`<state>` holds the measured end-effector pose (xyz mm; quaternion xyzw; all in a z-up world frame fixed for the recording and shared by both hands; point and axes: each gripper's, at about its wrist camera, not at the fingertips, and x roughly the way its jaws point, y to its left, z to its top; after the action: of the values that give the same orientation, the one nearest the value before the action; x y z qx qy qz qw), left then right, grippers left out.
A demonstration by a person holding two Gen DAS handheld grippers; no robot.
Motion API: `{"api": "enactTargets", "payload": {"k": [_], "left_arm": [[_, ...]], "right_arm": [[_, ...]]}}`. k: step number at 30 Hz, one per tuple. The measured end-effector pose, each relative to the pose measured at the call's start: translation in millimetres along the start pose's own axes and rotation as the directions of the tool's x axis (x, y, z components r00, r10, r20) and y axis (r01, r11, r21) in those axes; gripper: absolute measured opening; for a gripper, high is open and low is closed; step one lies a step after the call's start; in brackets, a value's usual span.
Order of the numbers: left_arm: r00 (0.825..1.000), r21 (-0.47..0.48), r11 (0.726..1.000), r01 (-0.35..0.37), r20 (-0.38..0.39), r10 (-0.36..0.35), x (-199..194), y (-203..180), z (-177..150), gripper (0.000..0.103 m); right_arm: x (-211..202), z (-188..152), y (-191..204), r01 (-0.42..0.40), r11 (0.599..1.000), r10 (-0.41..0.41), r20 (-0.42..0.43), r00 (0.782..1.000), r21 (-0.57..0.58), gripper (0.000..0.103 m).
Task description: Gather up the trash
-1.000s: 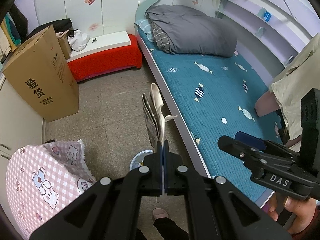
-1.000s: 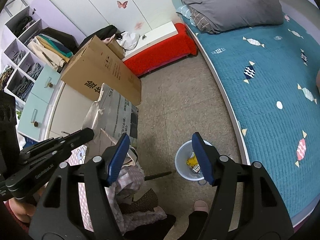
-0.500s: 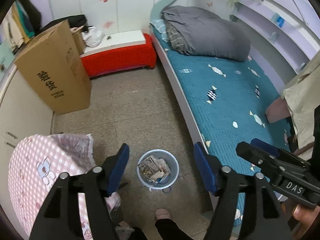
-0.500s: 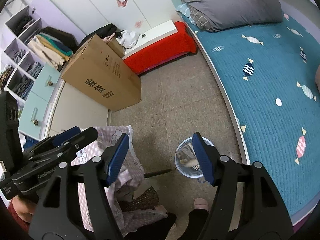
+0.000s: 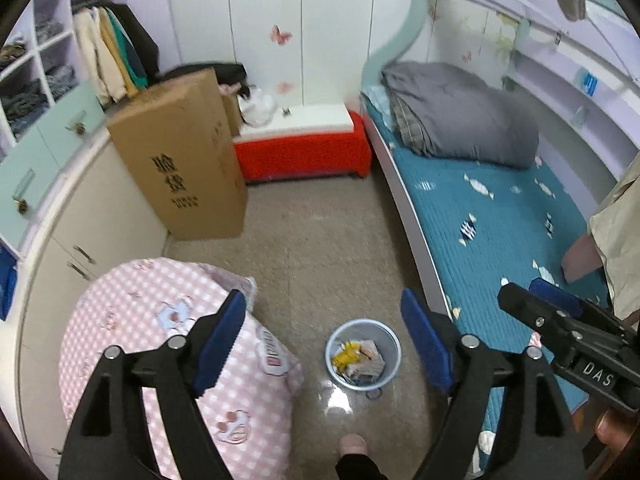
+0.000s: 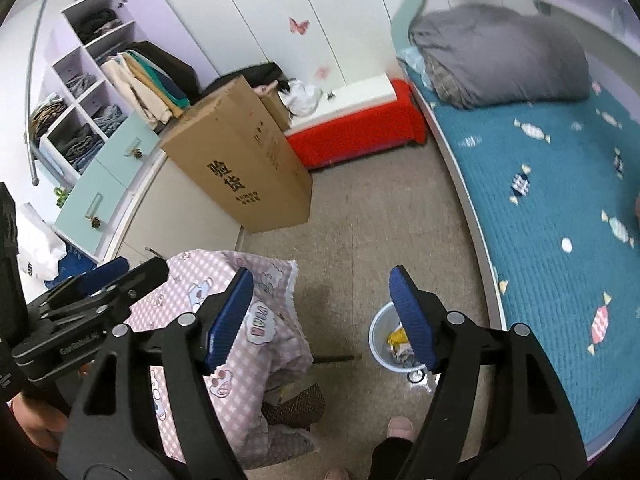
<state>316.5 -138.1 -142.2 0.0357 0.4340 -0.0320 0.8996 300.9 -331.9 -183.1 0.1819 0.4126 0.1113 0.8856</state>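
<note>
A small pale-blue trash bin (image 5: 363,354) stands on the floor between the pink-covered table and the bed, holding crumpled paper and a yellow wrapper (image 5: 345,357). My left gripper (image 5: 325,338) is open and empty, high above the bin. My right gripper (image 6: 322,316) is open and empty, also above the floor; its right finger hides part of the bin (image 6: 382,338). The right gripper also shows at the right edge of the left wrist view (image 5: 560,320), the left gripper at the left edge of the right wrist view (image 6: 86,292).
A table with a pink checked cloth (image 5: 160,344) is at the lower left. A tall cardboard box (image 5: 184,168) leans on the cabinets. A red bench (image 5: 300,148) is at the back. The bed with the teal sheet (image 5: 500,224) and grey duvet (image 5: 460,112) runs along the right. My shoe (image 5: 353,446) is below.
My left gripper was shut on a sheet of paper; it opened and the paper dropped into the bin. Both grippers have since lifted and tilted up toward the far wall.
</note>
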Motion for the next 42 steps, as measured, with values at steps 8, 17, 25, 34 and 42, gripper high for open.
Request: {"api": "enactTargets", "payload": {"k": [8,17,25,34,42], "left_arm": [[0.994,0.017,0.999,0.029,0.105,-0.031,-78.3,27.7,-27.7,0.088],[0.971,0.047,0.997,0.057,0.229,-0.066,-177.9,63.9,-80.8,0.094],[0.948,0.094,0.992,0.085,0.298,-0.110,-249.4,78.0,-132.3,0.097],[0.930,0.116,0.991,0.061,0.355,-0.099,-297.4,69.9,-167.4,0.097],[0.918,0.094,0.993,0.068,0.384,-0.099,-326.8,51.8,-184.9,0.097]], "right_arm": [[-66.1,-32.3,53.2,0.073,0.996,-0.065,0.150,0.987,-0.052,0.075],[-143.2,-102.7,111.0,0.167,0.985,-0.150,0.302,0.942,-0.031,0.081],[-203.9,-163.6,152.8,0.227,0.974,-0.200,0.383,0.902,-0.025,0.085],[-258.8,-200.4,169.6,0.269,0.962,-0.219,0.450,0.866,-0.049,0.090],[-289.5,-215.3,160.1,0.290,0.953,-0.217,0.478,0.851,-0.084,0.091]]}}
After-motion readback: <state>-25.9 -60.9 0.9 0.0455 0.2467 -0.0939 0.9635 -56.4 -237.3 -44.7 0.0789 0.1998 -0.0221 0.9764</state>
